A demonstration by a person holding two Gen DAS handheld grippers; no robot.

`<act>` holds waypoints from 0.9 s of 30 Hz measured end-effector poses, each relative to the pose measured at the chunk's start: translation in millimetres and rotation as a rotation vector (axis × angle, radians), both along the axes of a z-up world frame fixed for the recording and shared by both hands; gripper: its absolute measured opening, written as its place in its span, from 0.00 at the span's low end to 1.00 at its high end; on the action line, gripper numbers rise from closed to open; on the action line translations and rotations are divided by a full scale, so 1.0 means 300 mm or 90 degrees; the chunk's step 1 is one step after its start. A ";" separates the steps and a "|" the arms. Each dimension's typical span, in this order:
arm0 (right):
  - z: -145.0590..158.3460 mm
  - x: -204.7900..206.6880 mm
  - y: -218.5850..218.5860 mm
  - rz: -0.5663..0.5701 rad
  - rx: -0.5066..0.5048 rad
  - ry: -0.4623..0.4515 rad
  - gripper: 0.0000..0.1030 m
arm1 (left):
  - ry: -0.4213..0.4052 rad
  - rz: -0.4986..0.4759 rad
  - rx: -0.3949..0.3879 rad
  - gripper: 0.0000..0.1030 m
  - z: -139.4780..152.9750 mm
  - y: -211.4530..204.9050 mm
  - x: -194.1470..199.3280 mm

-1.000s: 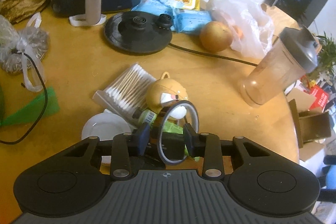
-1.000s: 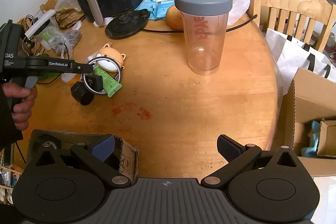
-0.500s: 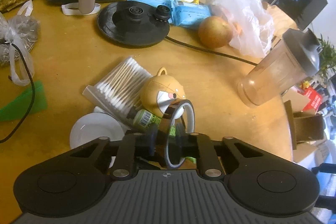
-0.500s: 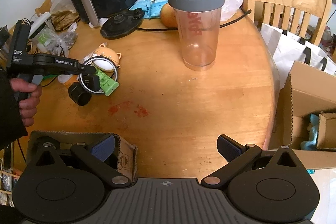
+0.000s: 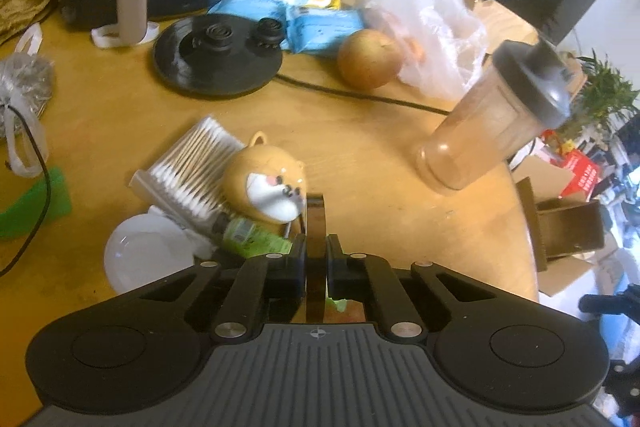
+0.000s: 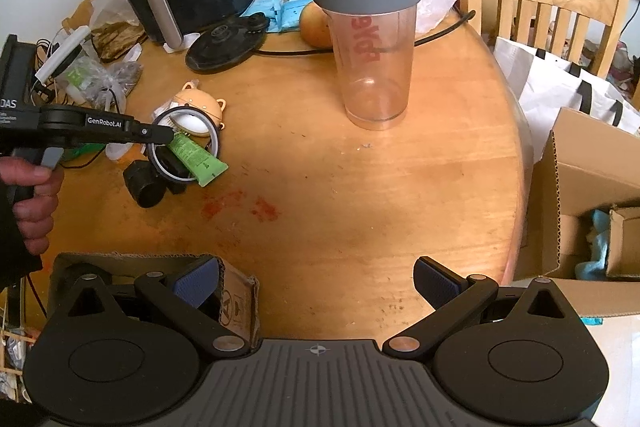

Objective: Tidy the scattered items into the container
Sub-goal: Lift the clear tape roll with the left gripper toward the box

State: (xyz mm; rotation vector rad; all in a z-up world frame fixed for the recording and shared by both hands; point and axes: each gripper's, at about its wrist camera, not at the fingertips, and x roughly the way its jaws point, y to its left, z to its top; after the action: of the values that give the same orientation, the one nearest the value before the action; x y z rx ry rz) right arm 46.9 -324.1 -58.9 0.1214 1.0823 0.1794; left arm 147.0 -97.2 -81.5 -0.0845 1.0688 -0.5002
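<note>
The left gripper (image 5: 317,259) is clamped on the thin edge of a clear round ring with a dark rim (image 6: 182,147), which stands on edge over the pile of scattered items on the round wooden counter (image 6: 360,187). The right gripper (image 6: 316,281) hangs with its jaws spread wide and nothing between them, just above the near counter edge and the small brown cardboard box (image 6: 236,291) that looks like the container.

The hold is narrow, only on the ring's rim, so the ring could twist or slip out as it is lifted. It also sits around or against the green squeeze tube (image 6: 194,159) and a black block, and I cannot tell whether it encircles them; if it does, lifting may drag them along or knock the orange bear-shaped toy (image 5: 266,187) and the clear pack of cotton swabs (image 5: 192,159) beside it.

The box interior is mostly hidden behind the right gripper's body. The left wrist view shows the ring edge-on, blurred, with the contact itself hard to make out. The black cylinder (image 6: 144,183) near the tube is unidentifiable.
</note>
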 end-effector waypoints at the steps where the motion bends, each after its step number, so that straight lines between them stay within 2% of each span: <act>1: -0.001 0.001 0.001 0.001 0.000 0.000 1.00 | -0.004 -0.001 -0.001 0.09 0.008 -0.004 -0.004; 17: 0.008 0.013 0.012 0.010 0.003 -0.008 1.00 | -0.044 0.002 -0.073 0.09 0.149 -0.018 -0.062; 27: 0.018 0.027 0.016 0.020 0.006 -0.010 1.00 | -0.098 0.018 -0.058 0.09 0.247 -0.007 -0.129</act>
State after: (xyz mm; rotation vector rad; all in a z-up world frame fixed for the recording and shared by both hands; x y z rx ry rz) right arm 55.0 -319.4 -53.6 0.1106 1.0677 0.2133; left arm 108.4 -99.3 -7.5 -0.1386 0.8931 -0.5220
